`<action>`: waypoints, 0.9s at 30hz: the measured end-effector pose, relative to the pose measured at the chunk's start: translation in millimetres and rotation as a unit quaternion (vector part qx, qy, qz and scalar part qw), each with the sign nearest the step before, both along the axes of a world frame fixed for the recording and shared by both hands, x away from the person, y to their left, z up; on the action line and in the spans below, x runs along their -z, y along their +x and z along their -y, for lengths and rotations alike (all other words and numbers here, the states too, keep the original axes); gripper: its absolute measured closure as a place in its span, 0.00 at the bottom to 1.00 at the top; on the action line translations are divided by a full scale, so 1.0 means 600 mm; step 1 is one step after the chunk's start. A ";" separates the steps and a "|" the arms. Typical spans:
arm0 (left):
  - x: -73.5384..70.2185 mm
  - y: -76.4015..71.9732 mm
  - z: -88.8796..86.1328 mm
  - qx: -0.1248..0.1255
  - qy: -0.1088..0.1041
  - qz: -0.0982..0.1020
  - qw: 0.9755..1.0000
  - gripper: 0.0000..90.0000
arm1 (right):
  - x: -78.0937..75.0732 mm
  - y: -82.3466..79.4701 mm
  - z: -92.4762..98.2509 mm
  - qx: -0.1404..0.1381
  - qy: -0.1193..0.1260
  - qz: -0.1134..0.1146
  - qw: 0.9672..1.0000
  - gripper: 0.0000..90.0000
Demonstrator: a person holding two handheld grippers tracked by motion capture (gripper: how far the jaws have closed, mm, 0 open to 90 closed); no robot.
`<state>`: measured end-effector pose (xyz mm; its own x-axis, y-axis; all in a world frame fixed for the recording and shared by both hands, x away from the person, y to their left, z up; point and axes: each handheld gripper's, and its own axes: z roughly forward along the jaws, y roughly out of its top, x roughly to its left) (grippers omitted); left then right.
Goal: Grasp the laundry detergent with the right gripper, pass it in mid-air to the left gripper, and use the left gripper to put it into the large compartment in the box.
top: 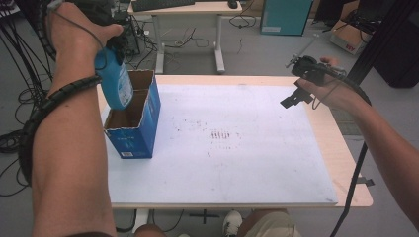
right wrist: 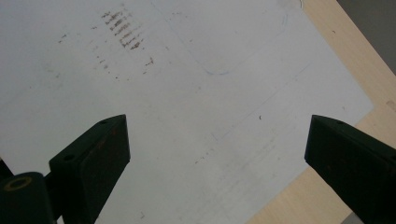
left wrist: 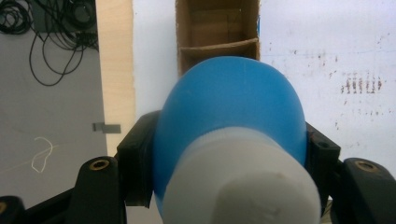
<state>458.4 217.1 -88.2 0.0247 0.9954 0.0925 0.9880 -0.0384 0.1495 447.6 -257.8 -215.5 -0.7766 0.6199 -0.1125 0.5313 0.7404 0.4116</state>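
- I see the left gripper (left wrist: 229, 154) clamped on the blue bottle (top: 114, 81) (white cap toward its camera), over the blue box (top: 133, 129).
- Bottle base looks level with the box rim, hard to confirm.
- Right gripper (right wrist: 217, 154) gapes wide, nothing between, above the white mat (top: 237, 148).

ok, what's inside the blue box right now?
The blue box is open-topped, with a cardboard divider splitting it into compartments. The brown inside that shows holds nothing. The blue bottle, held above by the left gripper, covers part of the interior.
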 end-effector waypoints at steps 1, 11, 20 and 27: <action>0.004 0.001 0.000 0.000 -0.001 -0.001 1.000 0.41 | 0.000 0.000 0.000 -0.001 0.000 0.001 1.000 0.08; 0.050 0.003 -0.002 0.008 -0.017 -0.005 1.000 0.41 | 0.005 -0.002 0.002 0.002 -0.001 -0.002 1.000 0.08; 0.092 0.009 0.003 0.011 -0.015 -0.010 1.000 0.41 | 0.013 -0.001 0.004 0.005 -0.001 -0.005 1.000 0.07; 0.130 0.013 0.003 0.004 -0.010 -0.008 1.000 0.41 | 0.020 0.002 0.007 0.006 -0.001 -0.006 1.000 0.07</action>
